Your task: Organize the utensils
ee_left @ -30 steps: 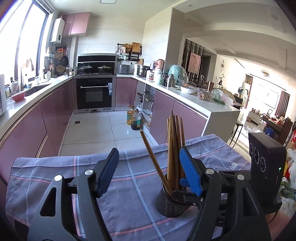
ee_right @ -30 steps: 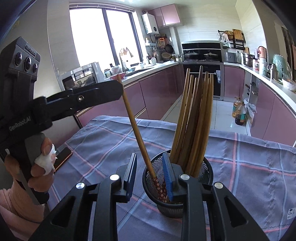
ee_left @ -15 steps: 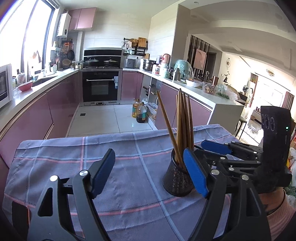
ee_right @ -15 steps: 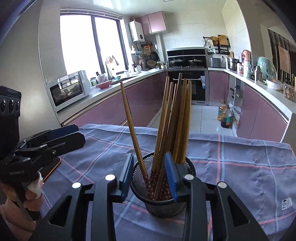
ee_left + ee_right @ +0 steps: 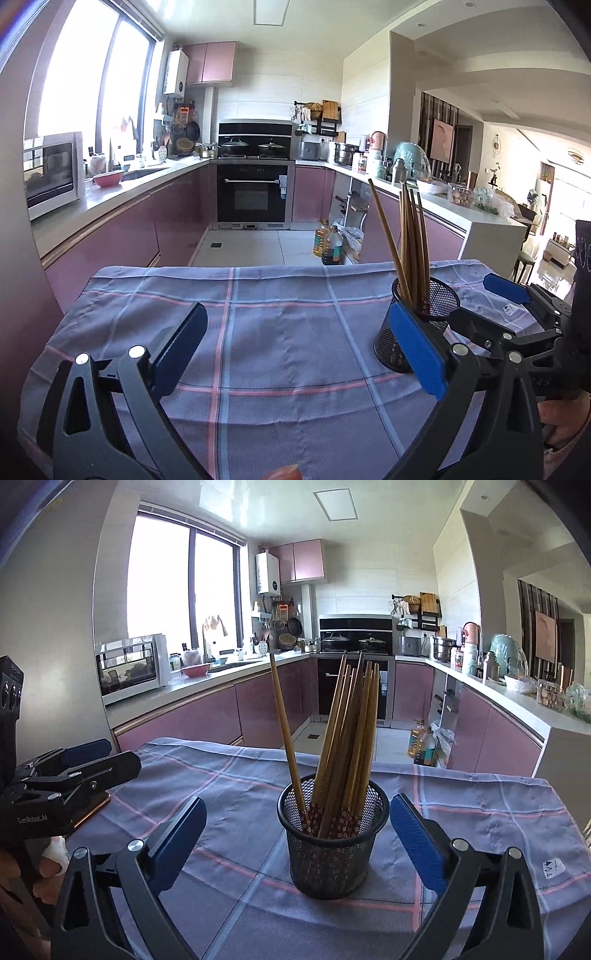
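On the cloth-covered counter (image 5: 229,849), a black mesh holder (image 5: 332,853) stands upright with wooden chopsticks (image 5: 351,738) in it; their patterned lower ends show only dimly through the mesh, and one chopstick leans away to the left of the bunch. The counter's near edge is cut off below both views. The right hand-held gripper (image 5: 297,834) has just been opening, its blue pads now wide apart on either side of the holder, touching nothing. The left hand-held gripper (image 5: 295,350) has also just opened wide over bare cloth, the holder just beyond its right pad. Much free cloth lies left of the holder.
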`<action>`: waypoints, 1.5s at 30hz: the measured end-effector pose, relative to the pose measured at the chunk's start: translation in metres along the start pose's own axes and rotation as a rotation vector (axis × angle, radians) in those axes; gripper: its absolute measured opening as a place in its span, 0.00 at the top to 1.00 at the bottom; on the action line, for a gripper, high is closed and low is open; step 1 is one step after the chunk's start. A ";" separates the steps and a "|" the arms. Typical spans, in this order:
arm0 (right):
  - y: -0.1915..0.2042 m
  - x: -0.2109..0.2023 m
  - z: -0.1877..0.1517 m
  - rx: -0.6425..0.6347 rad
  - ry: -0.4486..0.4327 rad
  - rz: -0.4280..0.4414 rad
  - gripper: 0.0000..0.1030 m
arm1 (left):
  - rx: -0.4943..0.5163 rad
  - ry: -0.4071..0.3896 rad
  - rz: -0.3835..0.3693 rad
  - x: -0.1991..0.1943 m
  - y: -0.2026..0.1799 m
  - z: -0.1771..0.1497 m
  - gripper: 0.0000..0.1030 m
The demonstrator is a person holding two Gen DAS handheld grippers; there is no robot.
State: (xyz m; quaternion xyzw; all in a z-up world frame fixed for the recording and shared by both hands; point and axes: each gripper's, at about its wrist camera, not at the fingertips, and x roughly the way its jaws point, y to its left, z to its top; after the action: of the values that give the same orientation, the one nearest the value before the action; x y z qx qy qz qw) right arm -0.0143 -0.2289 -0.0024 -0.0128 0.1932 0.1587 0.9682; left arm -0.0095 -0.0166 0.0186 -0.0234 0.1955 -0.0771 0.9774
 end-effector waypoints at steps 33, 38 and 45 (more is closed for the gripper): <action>0.023 -0.045 -0.010 -0.004 -0.156 -0.059 0.07 | 0.007 -0.141 0.107 -0.054 -0.007 -0.017 0.06; 0.022 -0.047 -0.010 0.003 -0.159 -0.062 0.07 | 0.009 -0.145 0.114 -0.054 -0.009 -0.018 0.06; 0.019 -0.050 -0.011 0.010 -0.166 -0.072 0.07 | 0.010 -0.143 0.116 -0.054 -0.009 -0.019 0.06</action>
State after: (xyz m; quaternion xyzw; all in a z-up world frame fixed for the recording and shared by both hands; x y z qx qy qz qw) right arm -0.0682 -0.2269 0.0072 -0.0019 0.1124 0.1231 0.9860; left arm -0.0672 -0.0174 0.0225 -0.0124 0.1256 -0.0195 0.9918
